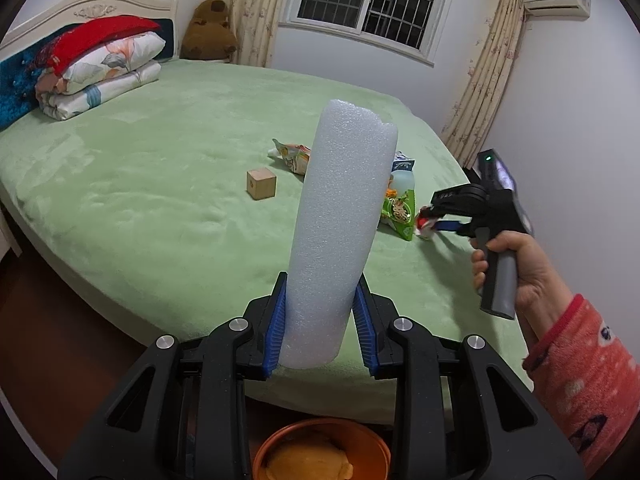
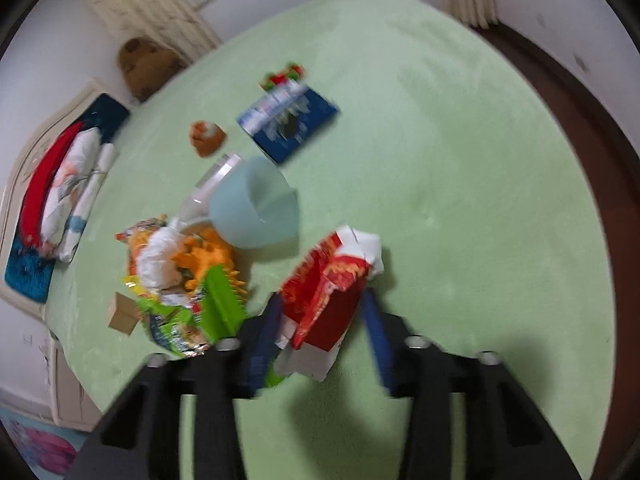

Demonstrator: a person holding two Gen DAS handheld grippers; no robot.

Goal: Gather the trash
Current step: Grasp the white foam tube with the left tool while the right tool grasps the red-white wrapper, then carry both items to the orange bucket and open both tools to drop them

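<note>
My left gripper [image 1: 320, 312] is shut on a white foam tube [image 1: 340, 224] and holds it upright above the near edge of the green bed [image 1: 160, 184]. An orange bin [image 1: 320, 452] stands on the floor right below it. My right gripper [image 2: 322, 320] is shut on a red and white crumpled carton [image 2: 332, 292] just above the bed; it also shows in the left wrist view [image 1: 430, 220]. A green snack wrapper [image 2: 188, 320], an orange snack bag [image 2: 160, 256] and a pale blue cup [image 2: 256, 204] lie to its left.
A small wooden cube [image 1: 261, 184] sits mid-bed. A blue packet [image 2: 288, 120] and a small brown cake-like item [image 2: 206, 138] lie farther off. Folded quilts [image 1: 100, 68] and a brown plush toy [image 1: 210, 32] are at the headboard. Dark floor borders the bed.
</note>
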